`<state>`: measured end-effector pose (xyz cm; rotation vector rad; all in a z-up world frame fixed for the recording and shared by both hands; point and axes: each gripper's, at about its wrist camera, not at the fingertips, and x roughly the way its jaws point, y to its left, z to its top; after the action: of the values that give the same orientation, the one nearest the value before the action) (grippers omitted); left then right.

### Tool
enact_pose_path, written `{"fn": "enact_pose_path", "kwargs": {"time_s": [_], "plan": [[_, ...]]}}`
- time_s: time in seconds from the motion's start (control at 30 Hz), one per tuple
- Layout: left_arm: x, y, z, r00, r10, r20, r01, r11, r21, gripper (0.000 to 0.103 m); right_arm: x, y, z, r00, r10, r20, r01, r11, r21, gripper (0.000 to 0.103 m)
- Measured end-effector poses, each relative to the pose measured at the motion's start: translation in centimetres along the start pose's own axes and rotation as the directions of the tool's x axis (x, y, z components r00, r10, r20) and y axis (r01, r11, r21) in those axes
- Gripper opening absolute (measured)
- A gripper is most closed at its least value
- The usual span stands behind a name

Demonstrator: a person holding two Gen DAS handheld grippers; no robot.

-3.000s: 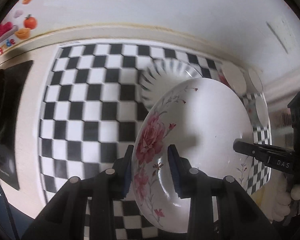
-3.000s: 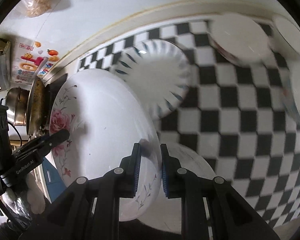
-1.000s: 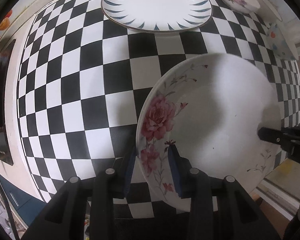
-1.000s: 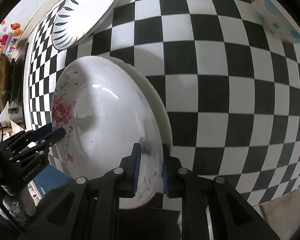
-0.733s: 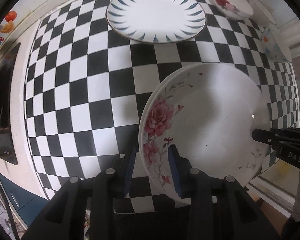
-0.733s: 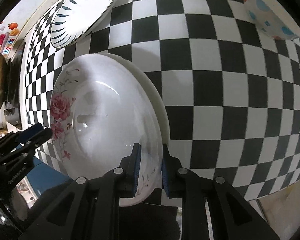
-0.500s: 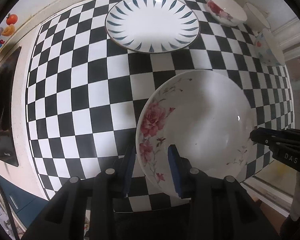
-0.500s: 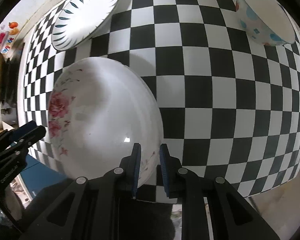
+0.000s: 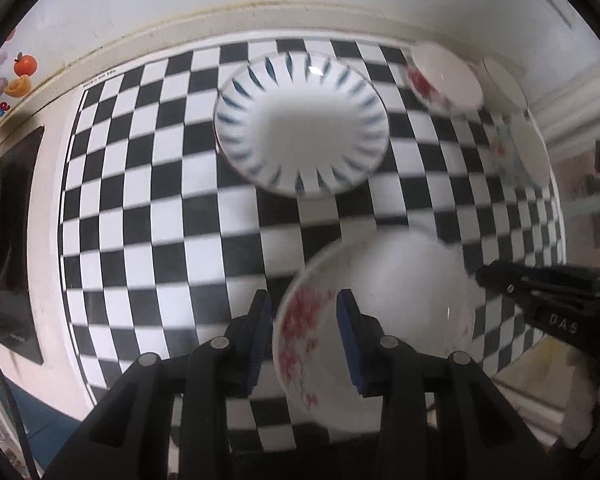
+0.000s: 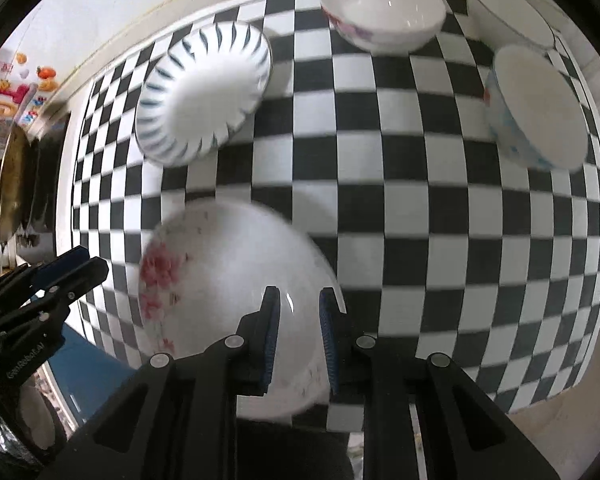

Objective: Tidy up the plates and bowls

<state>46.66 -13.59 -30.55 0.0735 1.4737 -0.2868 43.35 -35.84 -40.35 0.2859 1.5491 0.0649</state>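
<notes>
The rose-patterned plate [image 9: 384, 320] lies on the checkered worktop [image 9: 160, 200], at about 5 o'clock in the left wrist view and at 7 o'clock in the right wrist view (both pictures are motion-blurred, so its rim is soft). The left claw [image 9: 305, 332] is released, its blue-padded fingers spread to either side of the plate's rose-printed edge with a gap showing at each pad. The right claw [image 10: 299, 334] is likewise released, its fingers apart above the plate's opposite edge, not pressing on it. Each claw shows in the other's view: the right one at 4 o'clock, the left one at 8 o'clock. Beyond the rose plate, near 12 o'clock from the left wrist, sits a blue-striped plate [image 9: 302, 128], apart from it. From the right wrist, a white floral bowl [image 10: 382, 10] stands at 12 o'clock, a white bowl with a thin rim line [image 10: 512, 12] at 1 o'clock, and a blue-spotted bowl [image 10: 536, 108] at 2 o'clock, well apart from the rose plate.
</notes>
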Motion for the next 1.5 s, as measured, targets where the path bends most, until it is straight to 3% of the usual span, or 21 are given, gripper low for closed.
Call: {"fn": "enact_pose_path", "kwargs": {"time_s": [0.07, 0.17, 0.3, 0.5, 0.83, 0.93, 0.97, 1.0, 1.27, 1.5], "plan": [[0.4, 1.3, 1.9, 1.000, -0.008, 0.012, 0.009, 1.000, -0.022, 0.038, 0.1, -0.2, 1.3, 0.999, 0.039, 0.021, -0.040, 0.999, 0.025, 0.027], [1.9, 3.3, 4.7, 1.000, -0.004, 0.008, 0.005, 0.998, -0.067, 0.039, 0.4, -0.4, 3.7, 0.992, 0.090, 0.084, -0.095, 0.994, 0.058, 0.052], [4.5, 5.8, 8.0, 1.000, -0.010, -0.025, 0.007, 0.993, -0.117, 0.039, 1.2, 0.2, 6.8, 0.986, 0.106, 0.132, -0.112, 0.993, 0.041, 0.054], [8.6, 8.3, 11.7, 0.997, -0.021, -0.073, 0.010, 0.989, -0.150, 0.039, 4.1, -0.5, 11.5, 0.983, 0.152, 0.103, -0.164, 0.979, 0.124, 0.054], [12.2, 9.2, 16.0, 0.992, -0.057, -0.112, 0.042, 0.991, -0.129, 0.039, 8.4, -0.3, 16.4, 0.990, 0.135, 0.049, -0.141, 0.976, 0.166, 0.054], [12.3, 8.8, 16.7, 0.993, -0.054, -0.105, 0.044, 0.994, -0.096, 0.039, 8.5, 0.3, 17.1, 0.992, 0.115, 0.056, -0.122, 0.981, 0.148, 0.053], [12.3, 8.6, 16.8, 0.994, -0.056, -0.098, 0.048, 0.995, -0.084, 0.037, 8.5, 0.5, 17.3, 0.992, 0.109, 0.059, -0.117, 0.982, 0.149, 0.048], [12.3, 8.3, 16.9, 0.993, -0.073, -0.088, 0.066, 0.995, -0.078, 0.029, 8.6, 0.7, 17.5, 0.993, 0.102, 0.062, -0.110, 0.983, 0.149, 0.025], [11.4, 6.9, 15.7, 0.998, -0.014, -0.060, 0.011, 0.999, -0.050, 0.027, 8.7, 1.3, 17.4, 0.995, 0.076, 0.061, -0.084, 0.987, 0.138, 0.020], [9.4, 6.6, 13.4, 0.999, -0.023, -0.037, 0.021, 0.998, -0.061, 0.027, 7.8, 2.1, 16.5, 0.994, 0.075, 0.077, -0.083, 0.992, 0.100, 0.017]]}}
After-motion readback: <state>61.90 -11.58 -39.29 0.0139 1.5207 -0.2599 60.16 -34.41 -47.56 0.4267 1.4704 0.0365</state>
